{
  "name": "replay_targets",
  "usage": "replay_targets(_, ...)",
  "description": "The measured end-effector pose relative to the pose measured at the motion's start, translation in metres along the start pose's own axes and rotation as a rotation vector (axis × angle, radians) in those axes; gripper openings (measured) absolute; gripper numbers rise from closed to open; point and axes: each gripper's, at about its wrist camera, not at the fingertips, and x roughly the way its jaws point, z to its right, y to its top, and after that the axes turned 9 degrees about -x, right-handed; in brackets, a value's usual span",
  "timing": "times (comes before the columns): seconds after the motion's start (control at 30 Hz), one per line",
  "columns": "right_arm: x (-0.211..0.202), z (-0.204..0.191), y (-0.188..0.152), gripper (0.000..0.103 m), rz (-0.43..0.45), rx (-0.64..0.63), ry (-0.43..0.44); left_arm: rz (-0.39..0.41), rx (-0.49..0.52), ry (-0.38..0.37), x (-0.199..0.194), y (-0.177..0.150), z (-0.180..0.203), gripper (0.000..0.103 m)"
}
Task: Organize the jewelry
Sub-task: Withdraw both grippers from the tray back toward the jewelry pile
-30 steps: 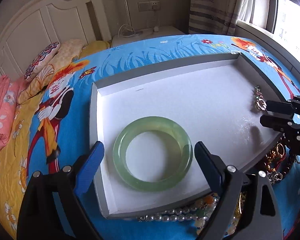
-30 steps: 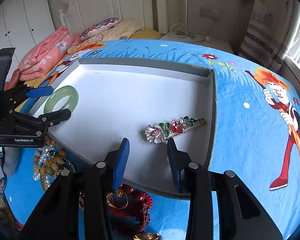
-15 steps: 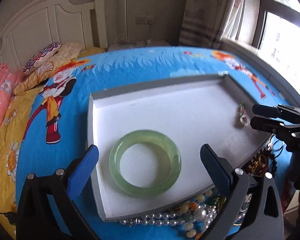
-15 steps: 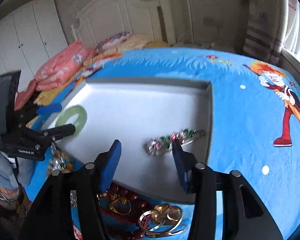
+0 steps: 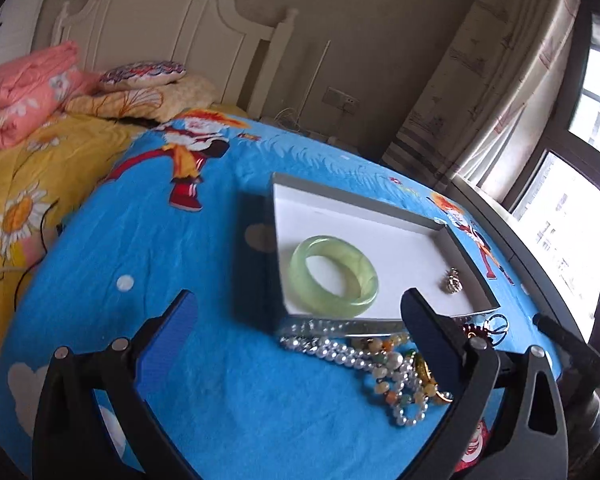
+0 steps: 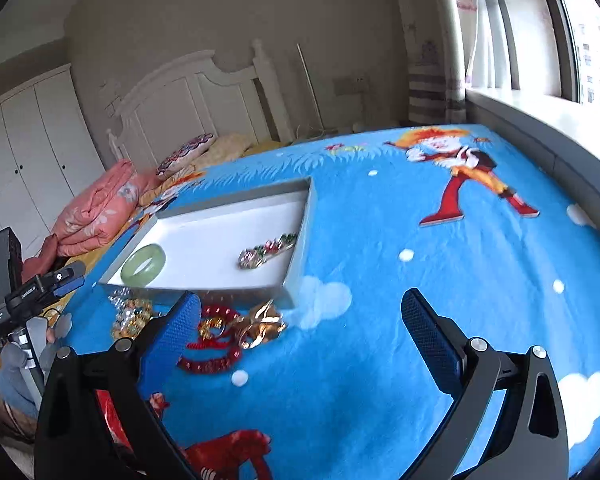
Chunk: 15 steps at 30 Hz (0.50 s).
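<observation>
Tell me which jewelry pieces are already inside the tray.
The green bangle and the flower hairpin lie in the white tray; the pearl strand and red beads sit outside.

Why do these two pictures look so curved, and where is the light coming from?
Both wrist views are fisheye, so the blue cartoon bedspread bulges and the corners go black. Daylight enters by the window at the right of each view and blows out to white. The right wrist view is softly blurred around the pile of jewelry.
</observation>
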Motion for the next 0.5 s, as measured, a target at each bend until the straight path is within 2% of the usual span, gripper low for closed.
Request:
replay_targets(0.07, 0.011, -0.011, -0.005, 0.088, -0.041, -0.013, 0.026, -0.049, -0.016, 0.016, 0.007, -0.002, -0.010, 0.101)
replay_targets(0.13, 0.020, -0.021, -0.005, 0.080, -0.073, -0.025, 0.011, -0.111, -0.042, 0.021, 0.017, -0.003, -0.016, 0.101)
replay_targets(0.2, 0.028, -0.026, -0.004, 0.070, -0.099, -0.035, -0.005, -0.125, -0.062, 0.006, 0.020, -0.002, -0.020, 0.101)
replay_targets(0.3, 0.041, -0.028, -0.004, 0.067, -0.140, -0.024, -0.008, -0.130, -0.057, -0.001, 0.020, -0.001, -0.019, 0.101)
replay_targets(0.4, 0.042, -0.025, -0.002, 0.066, -0.136, -0.006, 0.013, -0.136, -0.049, -0.014, 0.021, -0.002, -0.017, 0.101)
replay_targets(0.5, 0.049, -0.024, 0.000, 0.058, -0.154, 0.000, 0.031, -0.142, -0.050, -0.040, 0.019, -0.001, -0.016, 0.101)
